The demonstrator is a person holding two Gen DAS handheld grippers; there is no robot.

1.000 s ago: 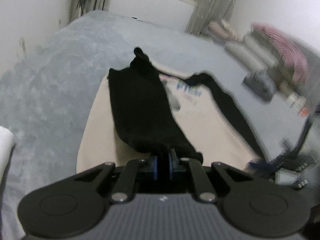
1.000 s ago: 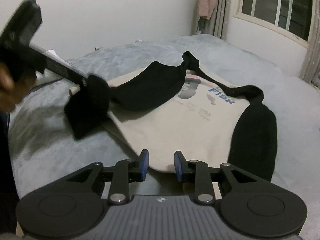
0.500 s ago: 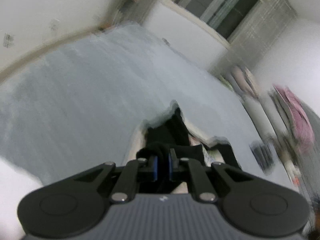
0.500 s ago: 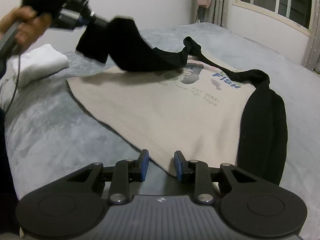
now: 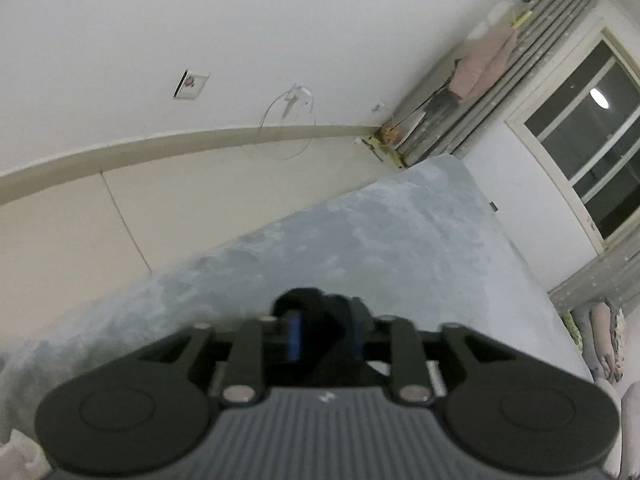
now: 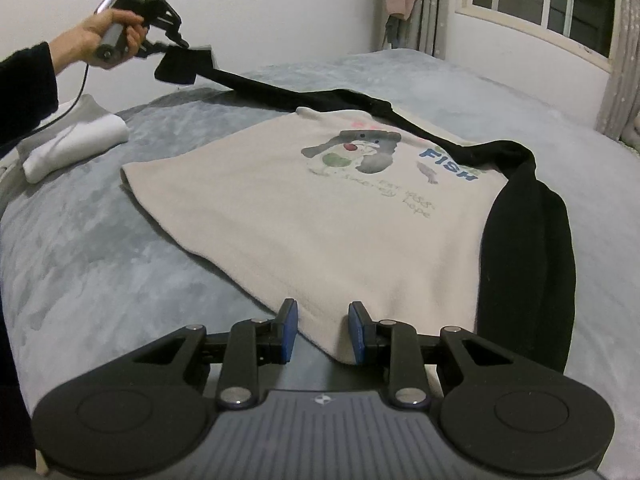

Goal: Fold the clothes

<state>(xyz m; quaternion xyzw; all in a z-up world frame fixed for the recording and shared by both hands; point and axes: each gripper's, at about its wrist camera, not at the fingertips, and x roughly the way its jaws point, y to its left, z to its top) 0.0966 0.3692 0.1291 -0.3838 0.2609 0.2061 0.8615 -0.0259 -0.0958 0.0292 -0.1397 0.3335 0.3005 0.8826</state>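
Black sleeve (image 6: 256, 86) between opening left hand-held gripper (image 6: 176, 46) jaws, stretched taut

Bed (image 6: 100, 260), grey plush cover: cream printed sweatshirt (image 6: 320, 224) spread flat; folded white cloth (image 6: 76, 142) near far-left edge.

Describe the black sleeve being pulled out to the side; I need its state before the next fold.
The black sleeve is soft knit, joined at the shoulder to a cream sweatshirt lying flat on the grey bedspread. It stretches taut through the air toward the left gripper, its cuff drooping between jaws that are opening. The other sleeve lies flat alongside the body.
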